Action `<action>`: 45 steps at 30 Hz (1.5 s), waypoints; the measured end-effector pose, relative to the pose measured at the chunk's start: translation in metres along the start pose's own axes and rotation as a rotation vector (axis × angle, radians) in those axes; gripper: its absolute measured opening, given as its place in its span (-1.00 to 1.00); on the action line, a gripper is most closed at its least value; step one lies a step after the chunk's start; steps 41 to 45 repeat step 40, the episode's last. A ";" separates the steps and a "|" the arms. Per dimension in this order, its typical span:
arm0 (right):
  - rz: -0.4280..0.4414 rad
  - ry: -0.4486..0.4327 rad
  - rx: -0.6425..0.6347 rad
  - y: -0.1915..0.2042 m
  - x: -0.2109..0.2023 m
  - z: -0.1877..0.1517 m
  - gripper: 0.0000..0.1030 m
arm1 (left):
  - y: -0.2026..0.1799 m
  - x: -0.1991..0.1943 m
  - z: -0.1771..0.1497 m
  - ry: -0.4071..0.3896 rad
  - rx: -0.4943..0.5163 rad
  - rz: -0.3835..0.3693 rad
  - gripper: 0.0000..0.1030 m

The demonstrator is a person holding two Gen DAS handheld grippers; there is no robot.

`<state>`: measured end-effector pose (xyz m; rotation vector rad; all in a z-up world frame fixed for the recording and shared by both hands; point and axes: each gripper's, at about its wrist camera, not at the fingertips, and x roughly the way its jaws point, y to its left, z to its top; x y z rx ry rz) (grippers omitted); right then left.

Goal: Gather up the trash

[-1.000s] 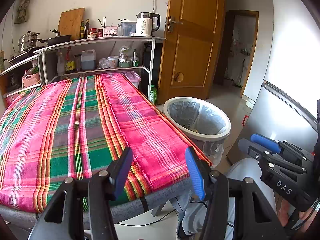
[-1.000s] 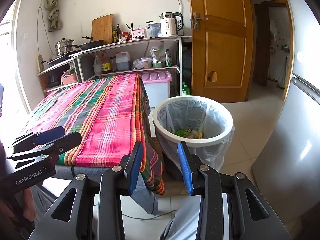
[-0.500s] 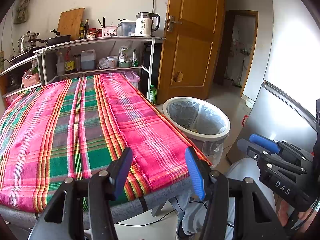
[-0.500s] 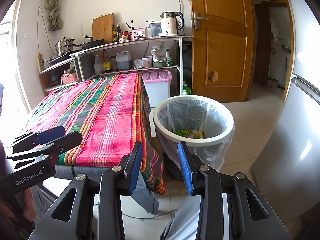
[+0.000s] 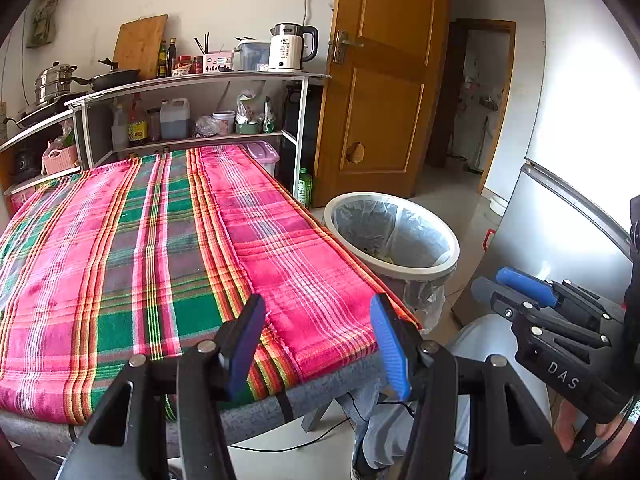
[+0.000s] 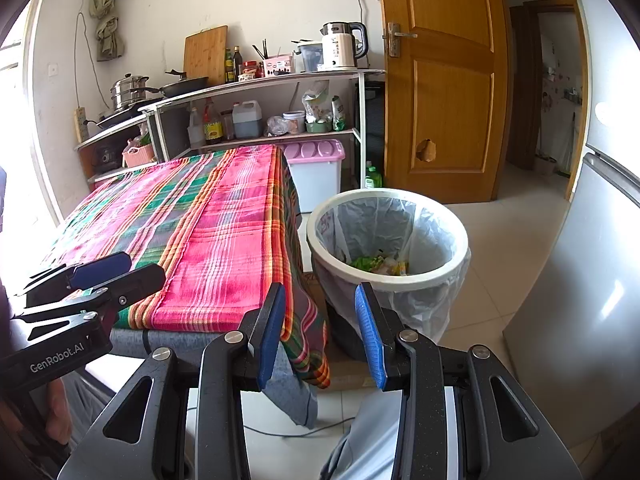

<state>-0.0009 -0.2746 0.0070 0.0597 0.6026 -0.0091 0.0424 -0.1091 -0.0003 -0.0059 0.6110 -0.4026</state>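
Observation:
A white bin (image 6: 448,276) lined with a clear bag stands on the floor beside the table's right edge, with green and yellow trash (image 6: 380,264) at its bottom. The same bin (image 5: 420,268) shows in the left wrist view. My left gripper (image 5: 316,332) hovers open over the table's near edge, nothing between its blue pads. My right gripper (image 6: 320,328) is open too, held over the table's near right corner, short of the bin, and holds nothing. Each gripper appears in the other's view: the right gripper (image 5: 516,288) and the left gripper (image 6: 116,268).
A table under a red and green plaid cloth (image 5: 160,248) fills the left. Behind it stand shelves (image 5: 200,80) with a kettle, pots and bottles. A wooden door (image 6: 444,80), a pink-lidded box (image 6: 316,152) and a grey fridge (image 6: 580,280) surround the bin. A person's trouser legs (image 5: 400,432) sit below.

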 end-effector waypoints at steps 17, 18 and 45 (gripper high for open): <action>0.000 0.001 -0.001 0.000 0.000 0.000 -0.27 | 0.000 0.001 -0.001 0.009 -0.003 -0.007 0.10; 0.000 0.000 -0.001 0.000 0.000 0.000 -0.27 | 0.000 0.002 -0.001 0.011 -0.005 -0.009 0.11; -0.002 0.006 -0.007 -0.001 0.003 -0.003 -0.27 | -0.004 0.004 -0.005 0.018 0.005 0.001 0.11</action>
